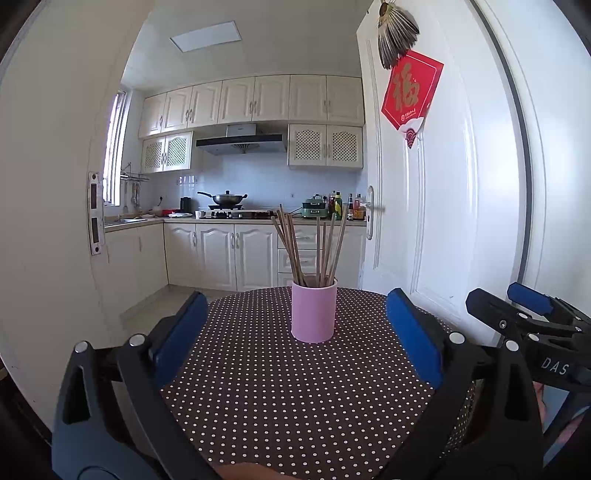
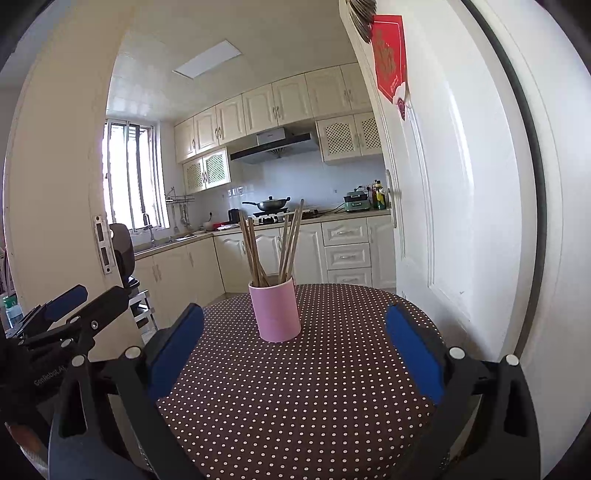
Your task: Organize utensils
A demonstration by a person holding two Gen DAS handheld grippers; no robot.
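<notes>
Between my left jaws there is only the dotted cloth; the left gripper (image 1: pixel 295 328) stands spread wide, its blue pads (image 1: pixel 181 332) far from each other and touching nothing. My right gripper (image 2: pixel 295 332) is the same: jaws spread wide, blue pads (image 2: pixel 415 354) apart, nothing pinched between them. Both grippers point almost level over the table.

Just ahead of the left jaws, in the middle of the gap but beyond the fingertips, stands the pink cup (image 1: pixel 314 312). It is upright on the table (image 1: pixel 295 406), which wears a dark brown cloth with white dots. From the right jaws the same pink cup (image 2: pixel 275 310) is also ahead, a little toward the left pad, and apart from both pads. Inside the cup stand the wooden chopsticks (image 1: pixel 317 247), thin ends down, their tops fanning out to both sides; seen from the right, the chopsticks (image 2: pixel 271 243) lean in two bunches.

To the right of my left jaws I see my other gripper (image 1: pixel 532 314) at the table's edge, near the white door (image 1: pixel 461 184). To the left of my right jaws the left one (image 2: pixel 77 306) shows in the same way.

Farther out, the open door carries a red paper charm (image 1: pixel 412 90) and a dried fan-like ornament (image 1: pixel 397 33). Beyond the table is a kitchen with cream cabinets (image 1: pixel 255 99), a range hood (image 1: pixel 242 142) and a wok (image 1: pixel 227 198) on the stove.
</notes>
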